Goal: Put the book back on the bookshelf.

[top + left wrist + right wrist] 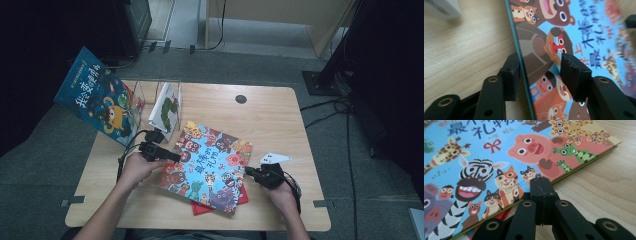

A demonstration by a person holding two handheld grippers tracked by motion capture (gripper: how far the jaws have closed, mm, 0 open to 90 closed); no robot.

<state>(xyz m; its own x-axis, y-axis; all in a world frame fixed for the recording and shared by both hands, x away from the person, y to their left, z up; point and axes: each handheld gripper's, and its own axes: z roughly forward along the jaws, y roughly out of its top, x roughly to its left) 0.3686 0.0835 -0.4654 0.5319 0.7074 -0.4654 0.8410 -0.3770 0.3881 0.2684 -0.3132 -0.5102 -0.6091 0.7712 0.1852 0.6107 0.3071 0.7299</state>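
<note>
Blue animal book [207, 165] flat mid-table, on top of red book [243, 198]. Left gripper [540, 72] open wide, jaws straddling book's left edge, nothing pinched yet. Right gripper [541, 187] closed and empty at right edge. Best: close left squarely on cover edge, lift gently toward clear rack [150, 90].

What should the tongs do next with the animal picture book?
Probably close the left tongs on the animal picture book. Their jaws stand open astride its raised edge, one below and one above the cover. The right tongs are shut, tips at the opposite edge, steadying it above a red book.
</note>
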